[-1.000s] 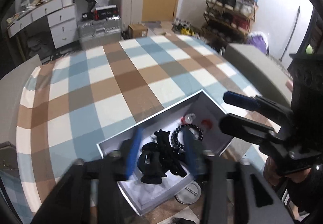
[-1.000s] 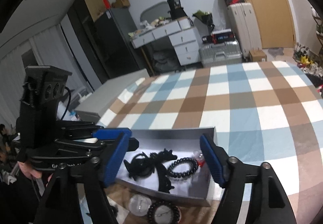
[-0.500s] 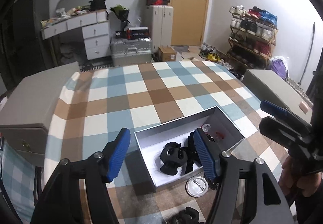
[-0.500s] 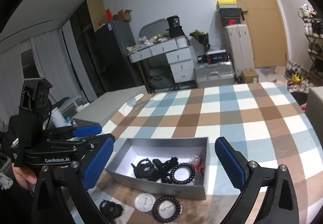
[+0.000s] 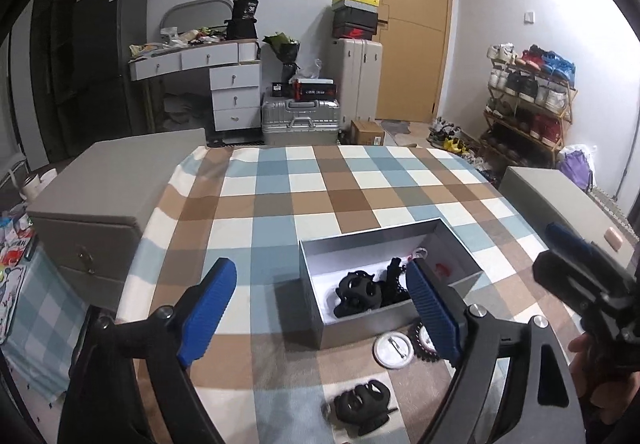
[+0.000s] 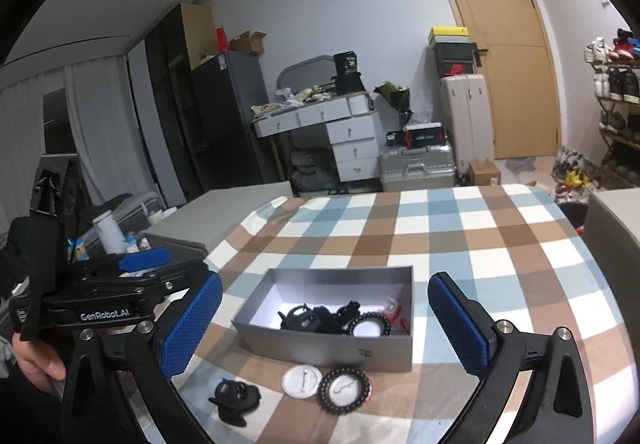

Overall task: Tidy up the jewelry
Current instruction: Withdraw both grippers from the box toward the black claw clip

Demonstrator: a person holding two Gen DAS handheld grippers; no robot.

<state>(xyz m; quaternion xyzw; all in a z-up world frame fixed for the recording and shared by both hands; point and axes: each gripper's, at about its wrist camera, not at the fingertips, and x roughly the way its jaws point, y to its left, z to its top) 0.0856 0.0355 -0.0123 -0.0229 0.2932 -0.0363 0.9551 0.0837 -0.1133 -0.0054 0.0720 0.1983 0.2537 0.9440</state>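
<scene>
A grey open box (image 5: 316, 256) (image 6: 320, 348) sits on the checked tablecloth and holds black hair claws (image 5: 356, 290) (image 6: 300, 320), a black bead bracelet (image 6: 368, 326) and small red pieces (image 6: 394, 310). In front of the box lie a white round badge (image 6: 302, 382) (image 5: 394, 350), a bead-ringed badge (image 6: 344, 390) and a black hair claw (image 6: 234, 396) (image 5: 362, 406). My left gripper (image 5: 320, 308) is open and empty, above the table left of the box. My right gripper (image 6: 324, 328) is open and empty, raised over the box's near side.
A grey cabinet (image 5: 108, 180) stands left of the table and another (image 5: 560, 196) to the right. Behind the table are a desk with drawers (image 5: 224, 84), suitcases (image 5: 300, 120), a door and a shoe rack (image 5: 528, 100).
Both grippers have pulled up and back from the box, so the whole box and the items in front of it now show. Both stay open and empty.
</scene>
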